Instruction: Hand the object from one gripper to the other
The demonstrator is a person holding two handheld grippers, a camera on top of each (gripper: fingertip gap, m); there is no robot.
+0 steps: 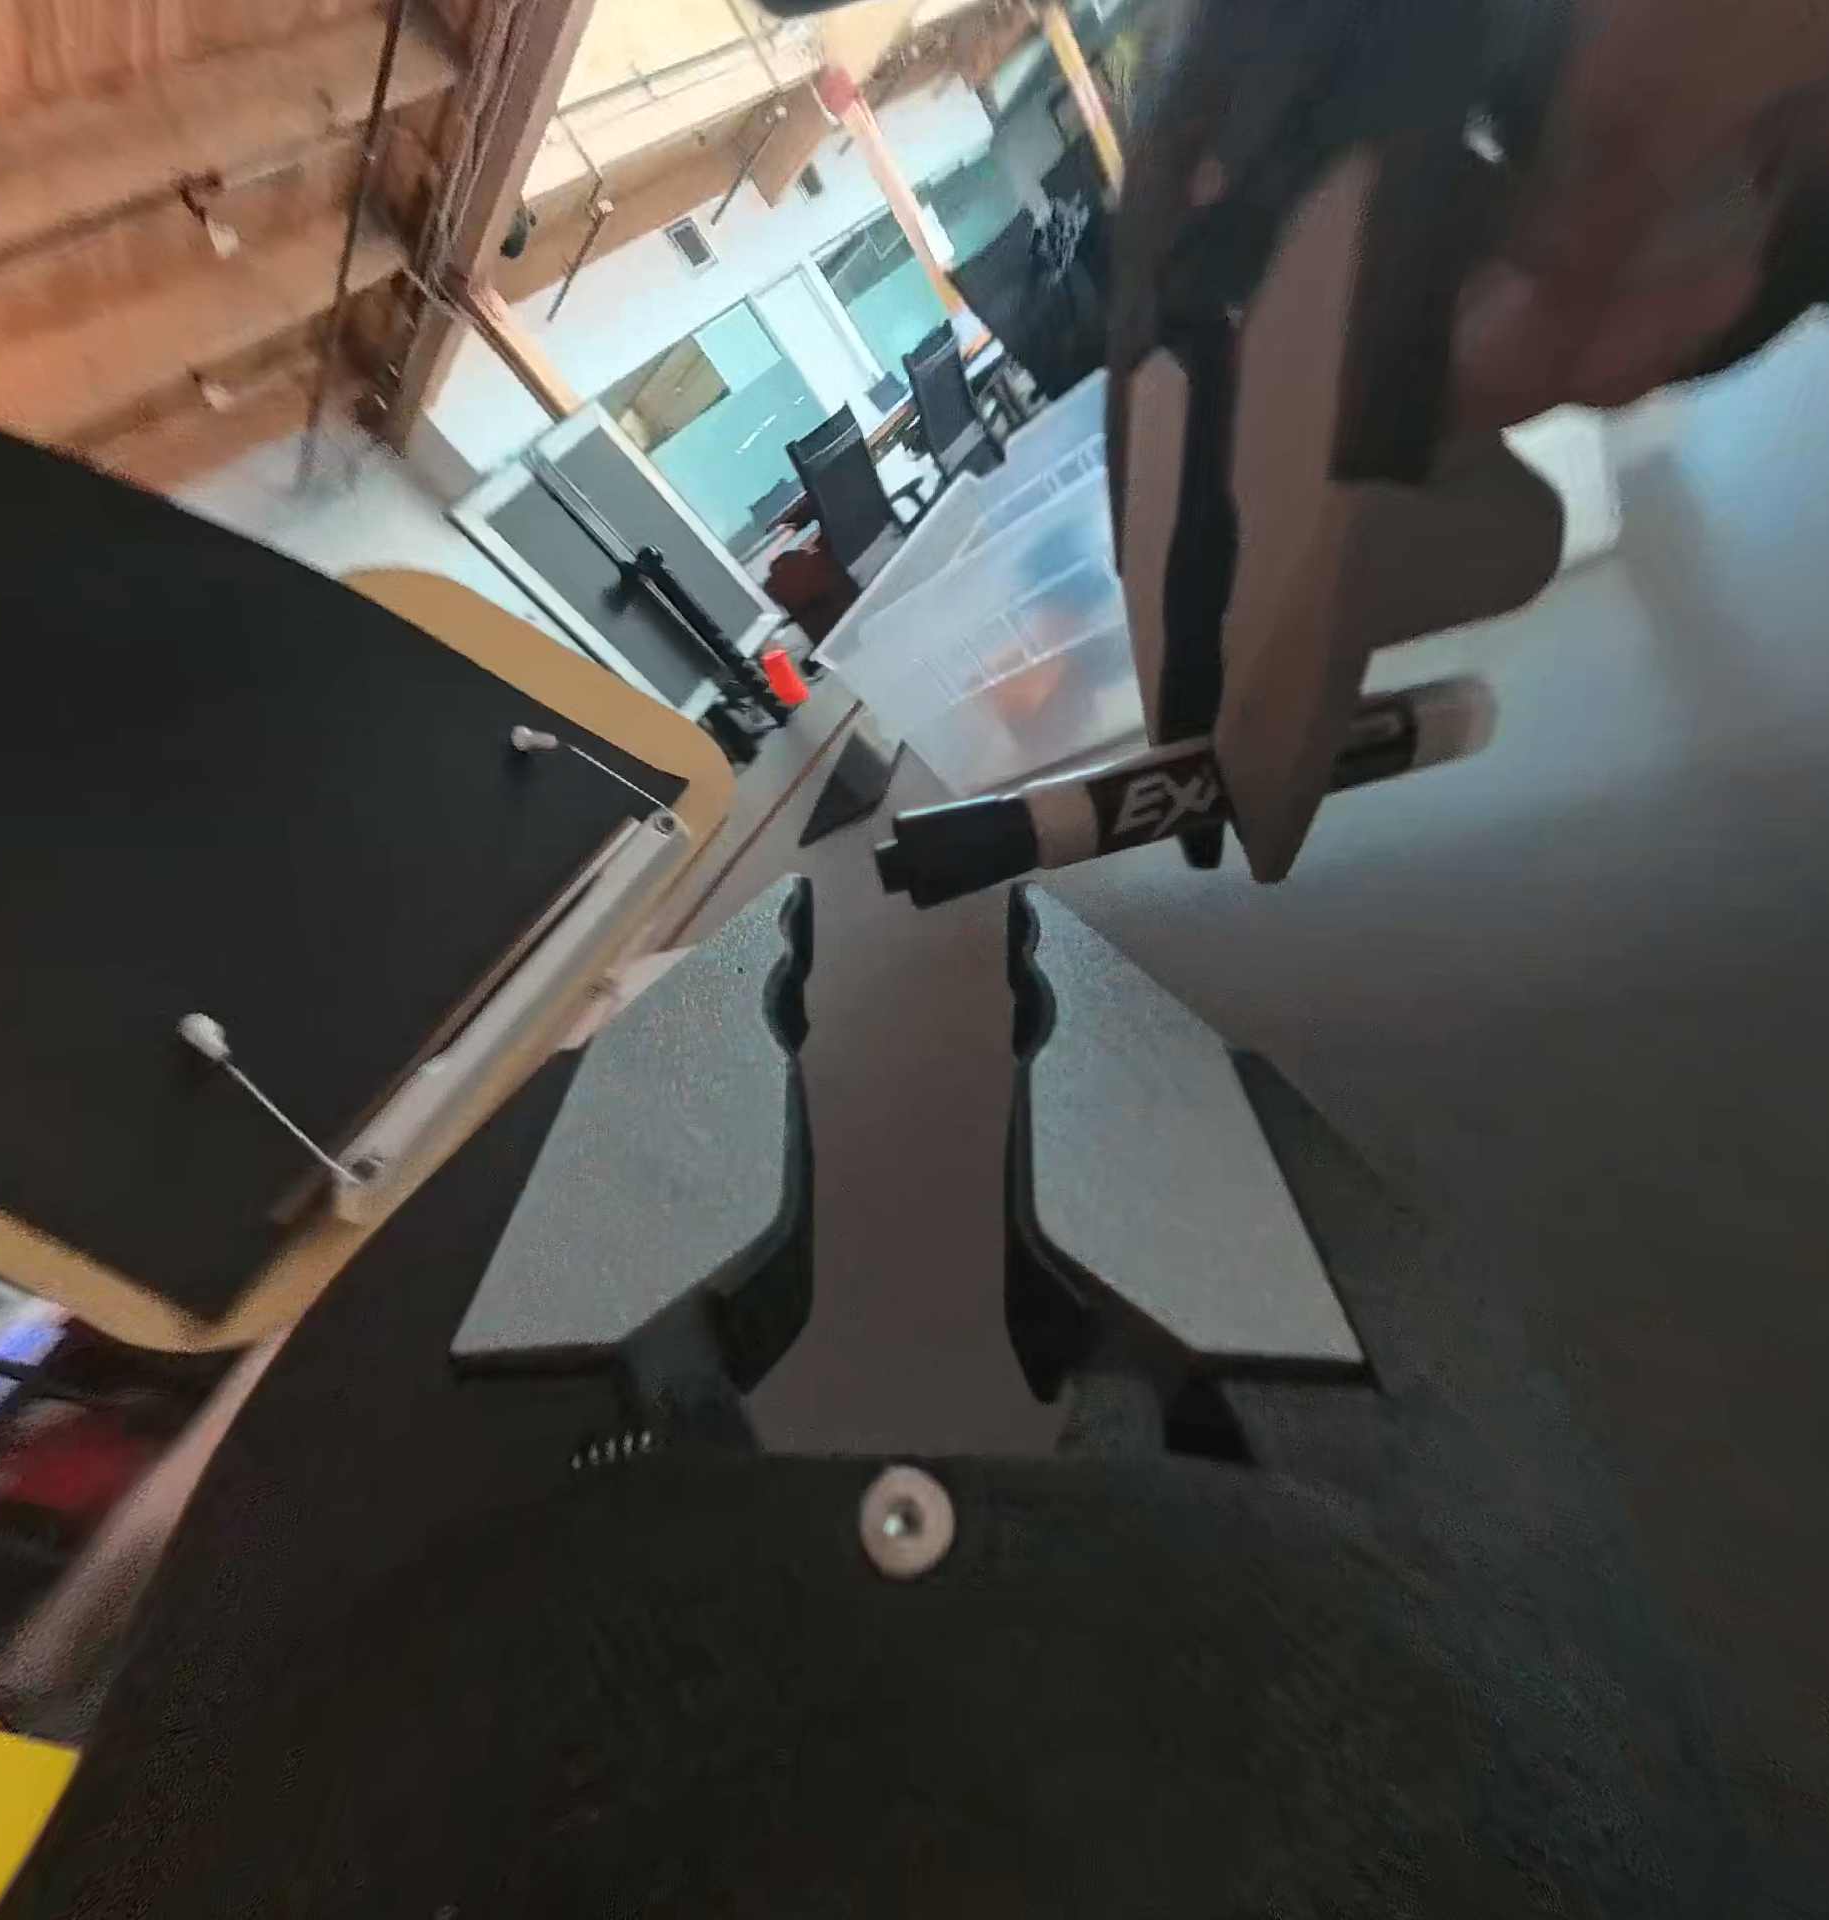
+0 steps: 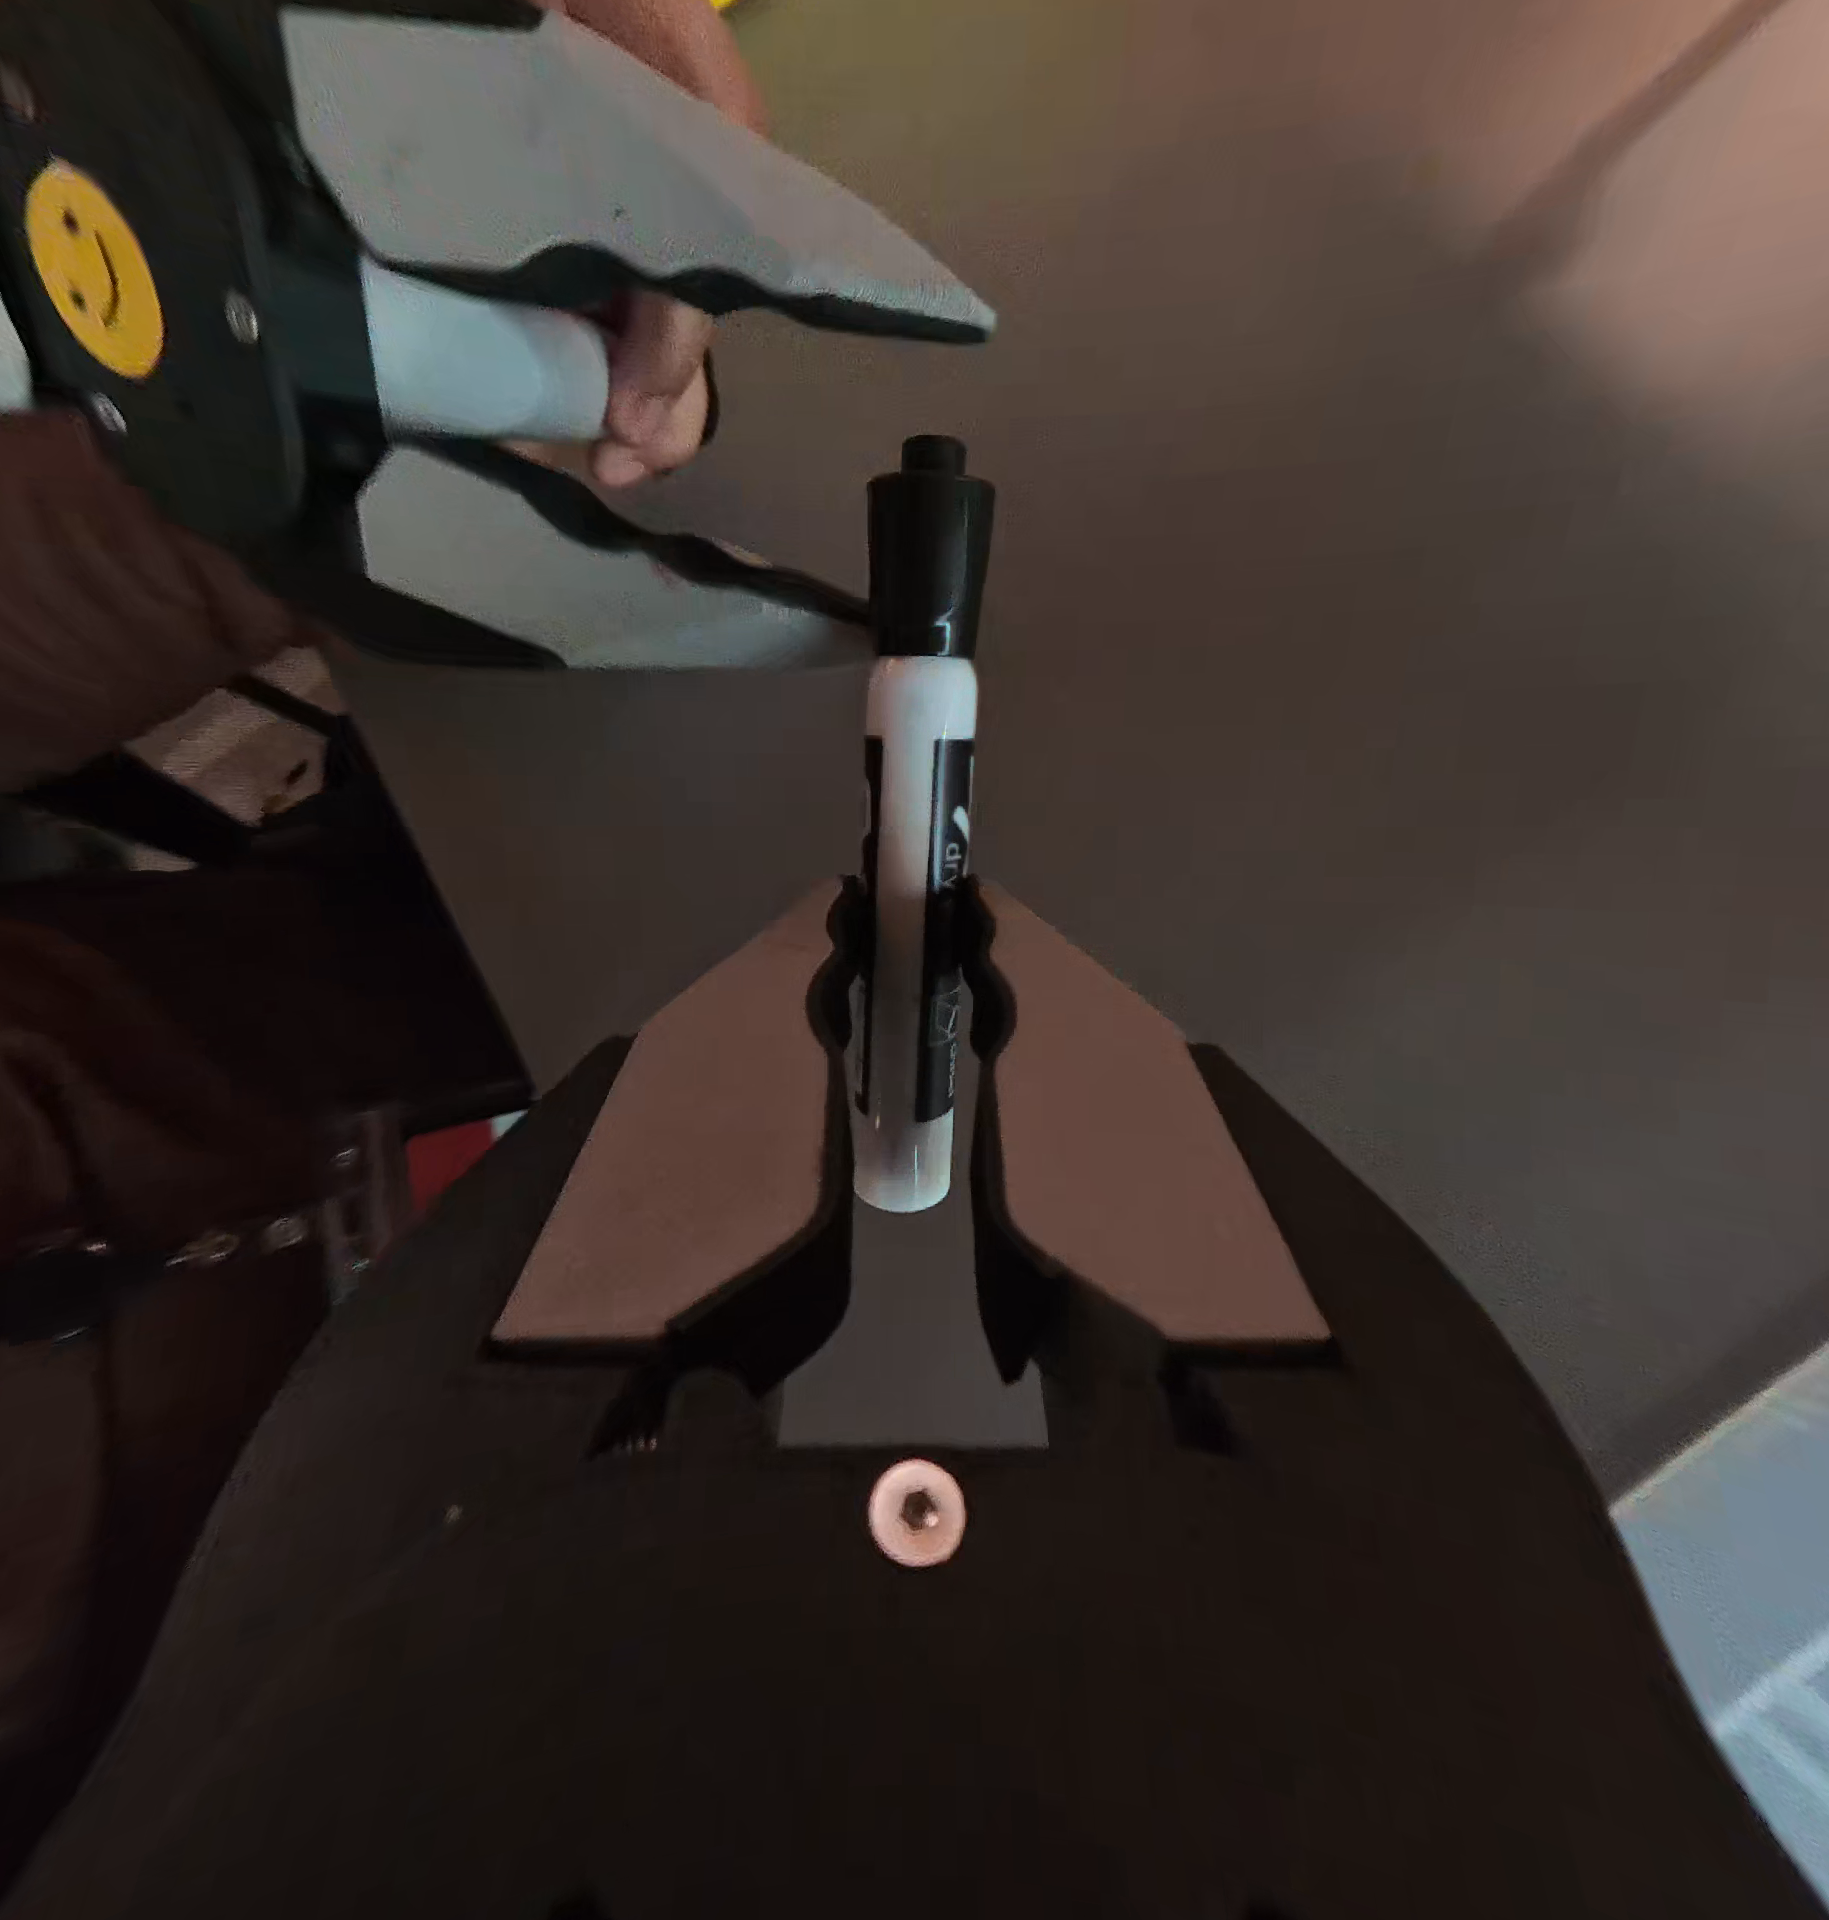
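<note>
A white-barrelled marker (image 2: 915, 831) with a black cap and black label stands upright at the centre of the right wrist view, cap uppermost; in the left wrist view it lies nearly level at centre right.

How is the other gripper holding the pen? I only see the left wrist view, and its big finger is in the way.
Observer: The right gripper pinches the marker in the notches near its fingertips, on the labelled part of the barrel.
Operator: Which bits stick out?
Observer: The black cap sticks out past the fingertips, and the white end shows in the gap between the fingers.
Operator: What does my gripper look like from there?
Observer: The left gripper has a round yellow sticker on its side.
</note>
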